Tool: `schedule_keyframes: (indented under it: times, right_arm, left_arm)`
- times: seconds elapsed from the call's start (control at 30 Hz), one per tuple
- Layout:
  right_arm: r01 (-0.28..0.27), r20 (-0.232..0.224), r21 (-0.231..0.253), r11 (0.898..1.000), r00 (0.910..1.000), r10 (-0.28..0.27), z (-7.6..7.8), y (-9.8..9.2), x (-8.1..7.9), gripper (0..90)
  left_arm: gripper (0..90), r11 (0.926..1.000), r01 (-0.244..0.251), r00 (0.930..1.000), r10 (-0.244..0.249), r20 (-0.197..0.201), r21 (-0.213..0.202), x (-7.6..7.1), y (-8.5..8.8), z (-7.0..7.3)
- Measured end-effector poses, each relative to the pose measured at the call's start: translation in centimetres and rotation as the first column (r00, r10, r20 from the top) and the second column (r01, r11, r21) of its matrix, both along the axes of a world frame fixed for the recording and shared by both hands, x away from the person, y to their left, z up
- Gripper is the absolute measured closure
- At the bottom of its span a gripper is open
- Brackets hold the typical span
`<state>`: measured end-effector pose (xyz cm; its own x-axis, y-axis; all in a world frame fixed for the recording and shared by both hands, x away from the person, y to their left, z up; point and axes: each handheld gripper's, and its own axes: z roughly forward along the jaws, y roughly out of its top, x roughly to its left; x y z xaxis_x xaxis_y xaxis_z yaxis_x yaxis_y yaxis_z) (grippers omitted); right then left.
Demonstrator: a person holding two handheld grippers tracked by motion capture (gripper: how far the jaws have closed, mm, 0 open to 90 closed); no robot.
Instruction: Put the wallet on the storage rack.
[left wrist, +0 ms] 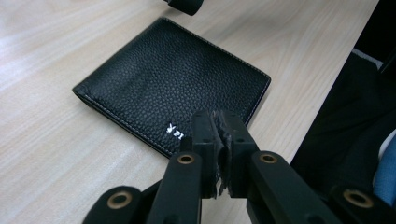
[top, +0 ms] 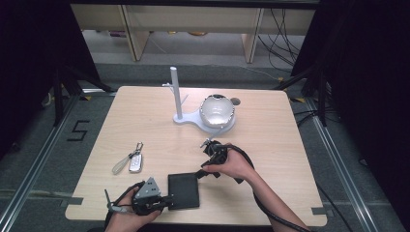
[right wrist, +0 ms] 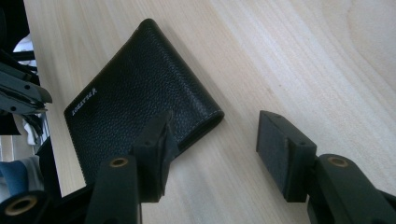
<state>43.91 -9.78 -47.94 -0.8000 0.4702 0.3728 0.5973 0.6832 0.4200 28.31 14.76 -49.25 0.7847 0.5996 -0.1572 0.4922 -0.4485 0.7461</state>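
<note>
Item: black leather bifold wallet (top: 183,190), pebbled grain, small white logo at one corner. It lies flat and folded shut on the wooden table (top: 270,135), near my edge, between my two hands.

Left gripper (left wrist: 218,140): jaws pressed together with nothing between them, tips hovering at the wallet's logo corner. Whether they touch the leather I cannot tell from this angle.

Right gripper (right wrist: 219,149): jaws spread wide, nothing held. One jaw stands over the rounded fold corner of the wallet, the other over bare wood just beside it.

Also on the table, well apart from the wallet:
- car key fob (top: 136,163) with ring and pale strap, to the left
- white stand (top: 180,99) with an upright post, at the far middle
- rounded silvery bowl-like object (top: 217,111) resting on the stand's base

Progress, as I judge it: early. Both of my grippers have been brought to the wallet, but neither has hold of it; it is neither lifted nor opened. Left to do: close on the fold edge, steady the other side, then handle the wallet.
</note>
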Motion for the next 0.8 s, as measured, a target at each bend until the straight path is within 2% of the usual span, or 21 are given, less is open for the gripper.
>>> schedule_keyframes:
  times: [0.07, 0.1, 0.13, 0.23, 0.27, 0.33, 0.37, 0.4, 0.43, 0.5, 0.57, 0.6, 0.63, 0.67, 0.7, 0.73, 0.8]
  right_arm:
    - [-0.011, -0.012, -0.005, 1.000, 0.9999, 0.011, -0.1, 0.4, 0.0, 47.2]
    - [-0.011, -0.012, -0.005, 1.000, 0.9999, 0.011, -0.1, 0.4, 0.0, 47.2]
    - [-0.016, -0.016, -0.007, 1.000, 0.9997, 0.016, -0.2, 0.6, 0.0, 46.9]
    - [-0.027, -0.022, -0.015, 1.000, 0.9994, 0.027, -0.5, 1.0, 0.0, 46.8]
    - [-0.029, -0.025, -0.018, 0.999, 0.9993, 0.028, -0.6, 1.2, 0.0, 46.7]
    - [-0.032, -0.024, -0.020, 0.999, 0.9992, 0.031, -0.6, 1.3, 0.1, 46.7]
    - [-0.031, -0.035, -0.022, 0.999, 0.9990, 0.030, -0.6, 1.4, 0.0, 46.7]
    - [-0.041, -0.031, -0.024, 0.999, 0.9987, 0.041, -0.8, 1.5, 0.1, 46.8]
    - [-0.041, -0.031, -0.024, 0.999, 0.9987, 0.041, -0.8, 1.5, 0.1, 46.7]
    - [-0.031, -0.045, -0.030, 0.999, 0.9985, 0.030, -0.9, 1.7, 0.1, 46.7]
    - [-0.051, -0.045, -0.014, 0.999, 0.9977, 0.051, -1.1, 1.7, 0.2, 46.5]
    - [-0.025, -0.059, -0.037, 0.999, 0.9980, 0.023, -0.9, 1.7, 0.2, 46.5]
    - [-0.020, -0.064, -0.034, 0.999, 0.9978, 0.017, -0.9, 1.8, 0.2, 46.5]
    - [-0.034, -0.049, -0.024, 0.999, 0.9982, 0.033, -1.0, 1.8, 0.3, 46.5]
    - [-0.034, -0.049, -0.024, 0.999, 0.9982, 0.033, -1.0, 1.8, 0.3, 46.5]
    - [-0.031, -0.052, -0.028, 0.999, 0.9982, 0.029, -1.0, 1.8, 0.3, 46.5]
    - [-0.049, -0.045, -0.018, 0.999, 0.9978, 0.048, -1.0, 1.9, 0.3, 46.4]
  left_arm:
    - [85.6, 0.9999, 0.010, 0.9999, -0.010, -0.007, 0.012, 0.1, -0.1, -0.2]
    - [85.6, 0.9987, 0.031, 0.9995, -0.031, -0.010, 0.039, 0.3, 0.0, -0.2]
    - [85.7, 0.9992, 0.016, 0.9997, -0.015, -0.021, 0.037, 0.3, -0.2, -0.4]
    - [85.8, 0.9993, 0.024, 0.9991, -0.023, -0.036, 0.029, 0.3, -0.6, -0.9]
    - [85.8, 0.9977, 0.035, 0.9987, -0.032, -0.040, 0.058, 0.4, -0.5, -1.0]
    - [86.0, 0.9978, 0.044, 0.9982, -0.042, -0.042, 0.050, 0.4, -0.6, -1.1]
    - [86.0, 0.9991, 0.030, 0.9985, -0.029, -0.046, 0.029, 0.4, -0.7, -1.1]
    - [86.1, 0.9977, 0.042, 0.9983, -0.040, -0.043, 0.052, 0.5, -0.6, -1.0]
    - [86.1, 0.9987, 0.033, 0.9984, -0.031, -0.046, 0.038, 0.5, -0.7, -1.1]
    - [86.3, 0.9986, 0.034, 0.9984, -0.032, -0.047, 0.040, 0.5, -0.7, -1.1]
    - [86.3, 0.9990, 0.032, 0.9982, -0.030, -0.053, 0.031, 0.5, -0.7, -1.1]
    - [86.3, 0.9973, 0.044, 0.9981, -0.042, -0.046, 0.059, 0.6, -0.6, -1.1]
    - [86.3, 0.9973, 0.044, 0.9981, -0.042, -0.046, 0.059, 0.6, -0.6, -1.1]
    - [86.2, 0.9967, 0.047, 0.9981, -0.044, -0.043, 0.066, 0.6, -0.6, -1.0]
    - [86.2, 0.9963, 0.057, 0.9974, -0.054, -0.047, 0.065, 0.6, -0.6, -1.0]
    - [86.2, 0.9985, 0.035, 0.9982, -0.033, -0.050, 0.041, 0.5, -0.8, -1.1]
    - [86.2, 0.9982, 0.037, 0.9981, -0.035, -0.050, 0.046, 0.5, -0.8, -1.1]
